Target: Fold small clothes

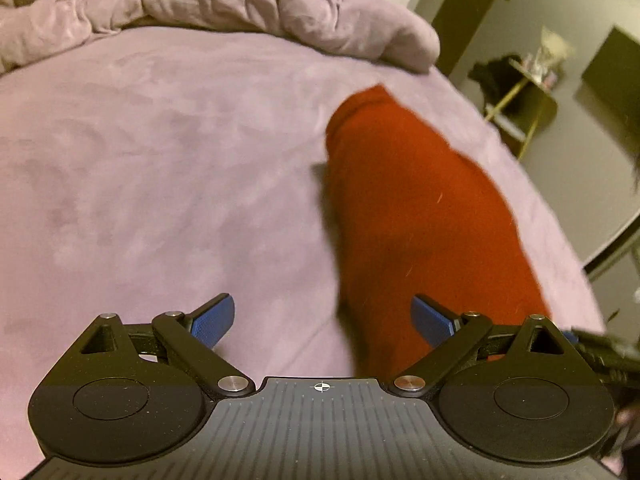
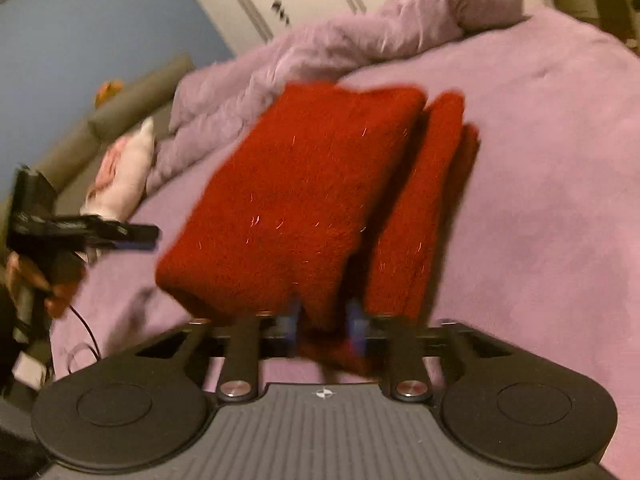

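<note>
a folded red knit garment lies on the purple bed. left tool spread wide, empty. right tool straddles its near edge, grip unclear. soft, light, floppy; best pinched at edges.

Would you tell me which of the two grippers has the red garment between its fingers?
The right gripper: the red garment is bunched between its blue pads. The left gripper stands wide open, gripping nothing.
</note>
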The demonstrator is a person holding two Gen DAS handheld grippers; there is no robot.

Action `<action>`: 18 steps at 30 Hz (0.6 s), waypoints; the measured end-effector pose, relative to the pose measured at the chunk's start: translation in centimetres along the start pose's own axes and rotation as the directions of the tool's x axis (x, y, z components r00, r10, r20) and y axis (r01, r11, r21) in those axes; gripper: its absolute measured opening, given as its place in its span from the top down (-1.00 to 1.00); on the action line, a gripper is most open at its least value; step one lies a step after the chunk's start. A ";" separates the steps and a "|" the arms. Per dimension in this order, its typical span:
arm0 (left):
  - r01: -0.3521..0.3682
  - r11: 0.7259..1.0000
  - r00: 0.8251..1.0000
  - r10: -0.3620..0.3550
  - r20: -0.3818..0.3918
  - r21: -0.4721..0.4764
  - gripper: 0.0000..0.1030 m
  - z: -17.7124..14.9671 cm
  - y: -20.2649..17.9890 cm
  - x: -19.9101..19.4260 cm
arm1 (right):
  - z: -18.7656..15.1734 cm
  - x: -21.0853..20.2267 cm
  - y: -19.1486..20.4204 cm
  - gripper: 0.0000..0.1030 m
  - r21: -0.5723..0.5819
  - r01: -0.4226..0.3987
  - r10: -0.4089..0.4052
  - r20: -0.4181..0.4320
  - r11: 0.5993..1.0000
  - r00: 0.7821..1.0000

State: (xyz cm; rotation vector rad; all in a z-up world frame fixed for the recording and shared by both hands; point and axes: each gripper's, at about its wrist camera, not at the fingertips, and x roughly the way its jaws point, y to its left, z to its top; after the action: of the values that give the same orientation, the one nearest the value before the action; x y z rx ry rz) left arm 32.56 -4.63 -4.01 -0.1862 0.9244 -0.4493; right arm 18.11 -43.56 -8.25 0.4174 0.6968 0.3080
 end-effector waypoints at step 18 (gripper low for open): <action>0.300 0.938 0.954 -0.299 0.028 -0.173 -0.55 3.6 -0.5 11.4 | 3.8 9.5 -8.0 -0.35 0.452 -0.141 0.131 0.054 0.881 0.990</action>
State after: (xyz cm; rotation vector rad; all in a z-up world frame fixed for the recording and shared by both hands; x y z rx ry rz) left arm 41.20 -10.39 -10.02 -0.4936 0.9378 -0.6493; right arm 28.70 -47.66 -14.59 0.9217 0.7184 0.2698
